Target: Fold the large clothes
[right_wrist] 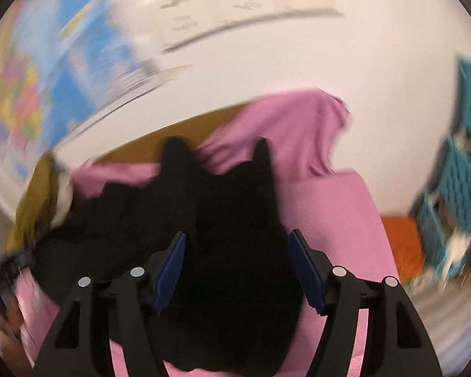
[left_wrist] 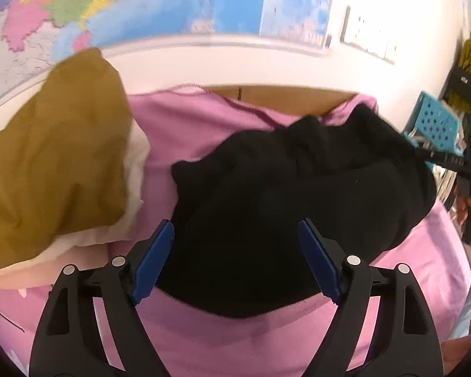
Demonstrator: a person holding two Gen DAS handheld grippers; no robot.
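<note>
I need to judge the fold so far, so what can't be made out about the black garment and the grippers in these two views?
- Black garment: no seams or fold lines in either view; the dark fabric swallows detail.
- Right wrist view: motion blur smears the garment's far edge and the teal crates.
- Right gripper: only a sliver in the left wrist view, cut off by the edge.
- Mustard pillow: its left part is cropped.

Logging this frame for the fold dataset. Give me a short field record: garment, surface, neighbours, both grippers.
garment: black garment, bunched, not flat, on the bed
surface: pink sheet, its far edge rumpled up against the wall
neighbours: mustard-yellow pillow to the left of the garment; teal perforated crate off the right of the bed
wall: coloured map
left gripper: open, over the near edge of the garment, nothing held
right gripper: open, garment below and between its fingers, not pinched; view motion-blurred
fold status: not yet folded
</note>
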